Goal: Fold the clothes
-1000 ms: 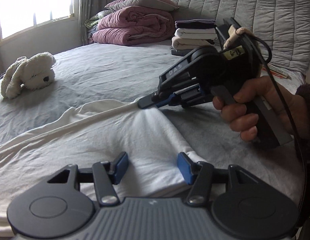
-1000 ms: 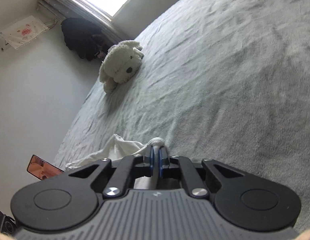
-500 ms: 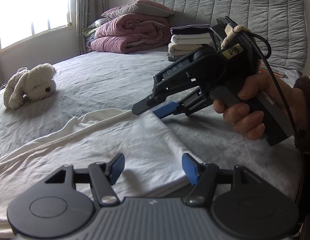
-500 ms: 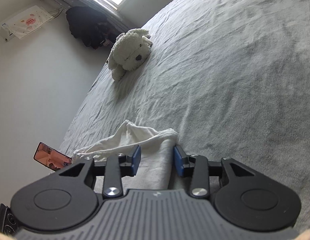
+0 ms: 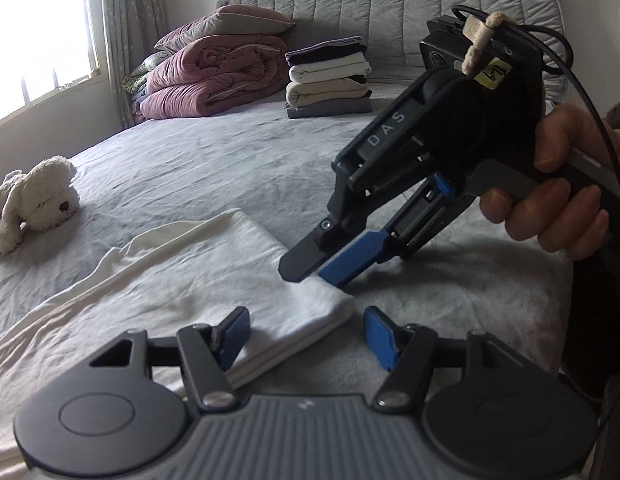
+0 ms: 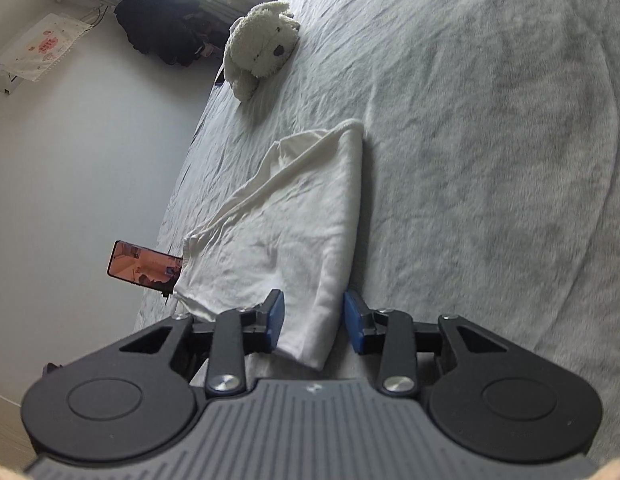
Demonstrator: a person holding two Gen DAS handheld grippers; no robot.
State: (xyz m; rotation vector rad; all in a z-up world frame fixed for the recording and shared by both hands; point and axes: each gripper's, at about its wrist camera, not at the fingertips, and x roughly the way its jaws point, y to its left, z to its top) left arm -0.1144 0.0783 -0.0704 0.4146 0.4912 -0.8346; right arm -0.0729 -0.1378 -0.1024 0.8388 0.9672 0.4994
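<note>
1. Both grippers are released: the left gripper [image 5: 305, 336] has its pads spread on either side of the near corner of the white garment [image 5: 181, 288], and the right gripper [image 6: 314, 322] straddles the garment's [image 6: 285, 224] long folded edge with neither pad pressing on the cloth.
2. Right jaws have just been opening and then eased in a little; cloth lies between them but is not pinched. In the left view the right gripper [image 5: 318, 268] hangs tilted just above that edge, held in a hand [image 5: 558, 196].
3. Judging by this, a fold has just been laid down and let go, so the cloth rests flat rather than being carried.
4. Garment lies folded lengthwise as a long band on the bed [image 5: 237, 160], near its front edge, with the folded edge facing the bed's middle and looser, wrinkled layers toward the side edge.
5. Likely next is a fold across its length, which would call for fresh grips at one end.
6. Around it: a plush dog [image 6: 261, 44] further along the side edge, a phone [image 6: 143, 266] just beside the garment at that edge, a stack of folded clothes [image 5: 330, 80] and a rolled quilt [image 5: 213, 76] by the headboard.
7. Nothing lies on the garment; only the phone is close enough to be knocked.
</note>
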